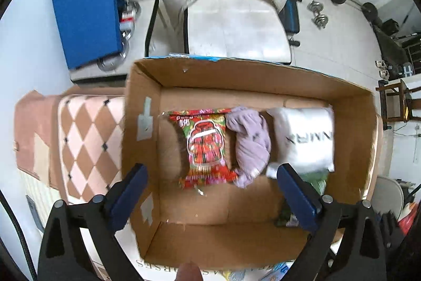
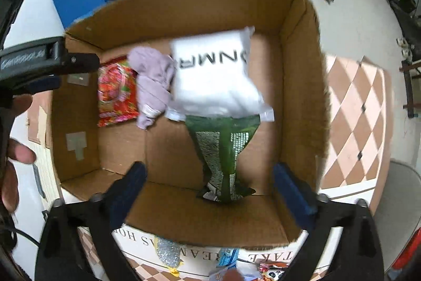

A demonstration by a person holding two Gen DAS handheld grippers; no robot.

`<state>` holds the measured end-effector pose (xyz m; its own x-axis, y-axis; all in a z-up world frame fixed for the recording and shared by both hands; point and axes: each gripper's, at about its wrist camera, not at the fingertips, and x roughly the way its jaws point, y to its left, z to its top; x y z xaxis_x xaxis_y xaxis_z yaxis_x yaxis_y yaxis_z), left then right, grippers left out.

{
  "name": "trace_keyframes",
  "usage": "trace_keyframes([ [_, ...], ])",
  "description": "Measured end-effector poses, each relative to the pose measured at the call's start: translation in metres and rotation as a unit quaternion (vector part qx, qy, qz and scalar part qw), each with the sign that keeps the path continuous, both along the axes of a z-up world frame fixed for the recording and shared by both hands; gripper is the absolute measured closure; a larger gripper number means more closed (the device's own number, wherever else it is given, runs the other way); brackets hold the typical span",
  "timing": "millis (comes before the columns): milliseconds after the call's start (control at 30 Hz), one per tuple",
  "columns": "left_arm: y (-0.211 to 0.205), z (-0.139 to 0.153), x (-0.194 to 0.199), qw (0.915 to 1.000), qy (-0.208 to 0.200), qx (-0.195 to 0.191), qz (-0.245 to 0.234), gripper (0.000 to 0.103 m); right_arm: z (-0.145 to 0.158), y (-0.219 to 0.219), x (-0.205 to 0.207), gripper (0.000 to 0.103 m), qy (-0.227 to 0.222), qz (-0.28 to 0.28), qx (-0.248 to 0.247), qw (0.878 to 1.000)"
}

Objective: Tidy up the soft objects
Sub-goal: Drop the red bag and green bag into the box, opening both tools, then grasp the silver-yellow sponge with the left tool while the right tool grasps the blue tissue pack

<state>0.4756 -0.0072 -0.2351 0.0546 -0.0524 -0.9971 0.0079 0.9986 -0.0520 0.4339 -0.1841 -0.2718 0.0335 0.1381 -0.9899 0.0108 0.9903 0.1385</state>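
Observation:
An open cardboard box [image 1: 142, 123] [image 2: 297, 86] holds a red floral packet [image 1: 206, 149] [image 2: 115, 94], a crumpled lilac cloth [image 1: 250, 144] [image 2: 152, 80], a white packet with black letters [image 1: 305, 138] [image 2: 213, 75] and a green packet [image 2: 223, 154], of which only a corner shows in the left wrist view [image 1: 315, 181]. My left gripper [image 1: 210, 191] is open and empty above the box's near side. My right gripper [image 2: 210, 188] is open and empty just above the green packet's near end. The left gripper also shows in the right wrist view [image 2: 47, 65] at the box's left wall.
The box stands on a checked pink and brown cloth [image 1: 86, 138] [image 2: 355, 117]. Small bright items [image 2: 168, 254] lie in front of the box. A blue pad [image 1: 84, 12], white cushions [image 1: 231, 17] and dumbbells [image 1: 318, 15] lie beyond.

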Motion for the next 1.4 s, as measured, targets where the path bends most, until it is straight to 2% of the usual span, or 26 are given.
trace_keyframes([
  [100,0.0,0.026,-0.026,0.9994,-0.031,0.004,-0.015,0.002,0.019,0.005,-0.01,0.0,-0.026,0.007,-0.016,1.0],
  [267,0.0,0.048,-0.07,0.9973,-0.069,0.013,-0.019,0.003,0.049,-0.001,-0.045,0.0,-0.058,0.005,-0.018,0.998],
  [367,-0.003,0.054,-0.113,0.9964,-0.081,0.024,-0.009,0.003,0.062,-0.01,-0.087,0.0,-0.076,-0.015,-0.009,0.997],
  [433,-0.003,0.046,-0.144,0.9961,-0.082,0.031,-0.002,0.002,0.063,-0.02,-0.121,0.0,-0.078,-0.034,0.003,0.996],
  [533,-0.011,0.02,-0.177,0.9985,-0.05,0.023,-0.005,0.003,0.047,-0.034,-0.174,0.0,-0.052,-0.065,0.015,0.996],
  [633,-0.022,-0.029,-0.204,0.9997,0.019,0.004,-0.015,0.003,0.017,-0.053,-0.223,0.0,-0.019,-0.106,0.024,0.994],
  [700,-0.032,-0.065,-0.218,0.998,0.056,0.011,-0.026,0.003,-0.009,-0.062,-0.252,0.0,0.016,-0.134,0.04,0.99],
  [733,-0.039,-0.086,-0.223,0.9963,0.078,0.01,-0.033,0.003,-0.02,-0.065,-0.262,0.0,0.029,-0.142,0.046,0.988],
  [900,-0.057,-0.145,-0.232,0.9896,0.136,0.013,-0.044,0.005,-0.07,-0.073,-0.301,0.0,0.079,-0.178,0.058,0.979],
  [967,-0.061,-0.16,-0.232,0.988,0.147,0.022,-0.043,0.012,-0.085,-0.075,-0.307,0.0,0.089,-0.193,0.06,0.975],
  [1033,-0.063,-0.17,-0.233,0.9863,0.154,0.036,-0.046,0.039,-0.098,-0.077,-0.31,0.0,0.099,-0.205,0.065,0.971],
  [1067,-0.063,-0.172,-0.234,0.9863,0.155,0.035,-0.045,0.041,-0.104,-0.076,-0.309,0.0,0.104,-0.211,0.067,0.97],
  [1133,-0.059,-0.169,-0.236,0.987,0.149,0.042,-0.043,0.056,-0.115,-0.076,-0.312,0.0,0.115,-0.221,0.075,0.966],
  [1267,-0.044,-0.166,-0.25,0.9869,0.146,0.058,-0.037,0.059,-0.13,-0.069,-0.308,0.0,0.125,-0.229,0.081,0.962],
  [1333,-0.035,-0.166,-0.261,0.9873,0.148,0.054,-0.024,0.059,-0.136,-0.066,-0.304,0.0,0.123,-0.233,0.076,0.962],
  [1400,-0.031,-0.166,-0.27,0.9874,0.148,0.054,-0.017,0.059,-0.141,-0.061,-0.3,0.007,0.125,-0.23,0.065,0.963],
])
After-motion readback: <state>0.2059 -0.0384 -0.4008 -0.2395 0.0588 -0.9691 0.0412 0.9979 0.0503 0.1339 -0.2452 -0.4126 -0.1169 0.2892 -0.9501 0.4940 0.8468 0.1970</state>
